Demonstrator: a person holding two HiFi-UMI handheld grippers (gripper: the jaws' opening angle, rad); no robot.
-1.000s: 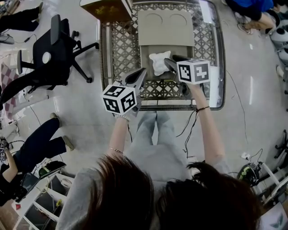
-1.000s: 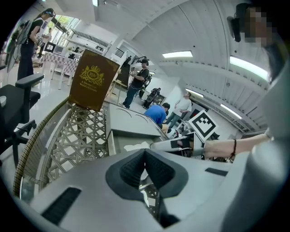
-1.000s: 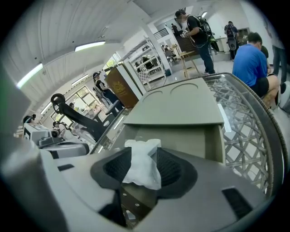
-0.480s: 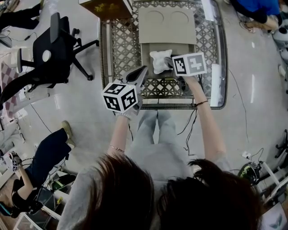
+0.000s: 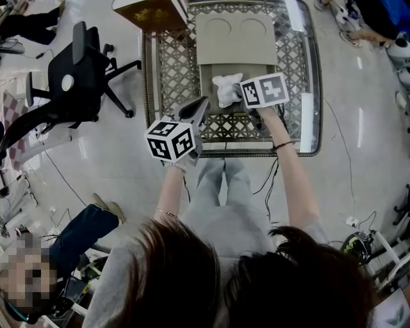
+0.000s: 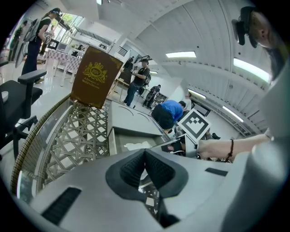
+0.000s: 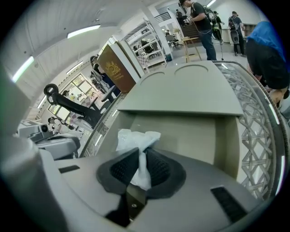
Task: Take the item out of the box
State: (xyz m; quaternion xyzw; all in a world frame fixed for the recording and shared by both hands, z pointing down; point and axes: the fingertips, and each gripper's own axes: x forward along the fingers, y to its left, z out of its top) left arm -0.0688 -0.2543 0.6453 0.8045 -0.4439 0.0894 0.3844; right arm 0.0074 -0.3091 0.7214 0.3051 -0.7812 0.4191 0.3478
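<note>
An open grey cardboard box (image 5: 208, 80) sits on the lattice table, its lid (image 5: 236, 37) folded back. Inside lies a crumpled white wrapped item (image 5: 225, 88). My right gripper (image 5: 239, 93) reaches into the box. Its jaws are closing, and in the right gripper view the white item (image 7: 134, 137) is pinched between the pads of the right gripper (image 7: 141, 166). My left gripper (image 5: 200, 104) hovers over the table's near left, short of the box. In the left gripper view the left gripper (image 6: 145, 164) has its pads together and holds nothing; the box (image 6: 131, 123) lies ahead of it.
The glass-topped lattice table (image 5: 173, 61) has a metal rim. A brown box with a gold crest (image 5: 150, 13) stands at its far left corner. A black office chair (image 5: 73, 67) stands on the left. A white strip (image 5: 306, 122) lies by the table's right edge. People stand around.
My right gripper has moved forward into the box, and its jaws have come together on the white item. The left gripper has barely moved.
</note>
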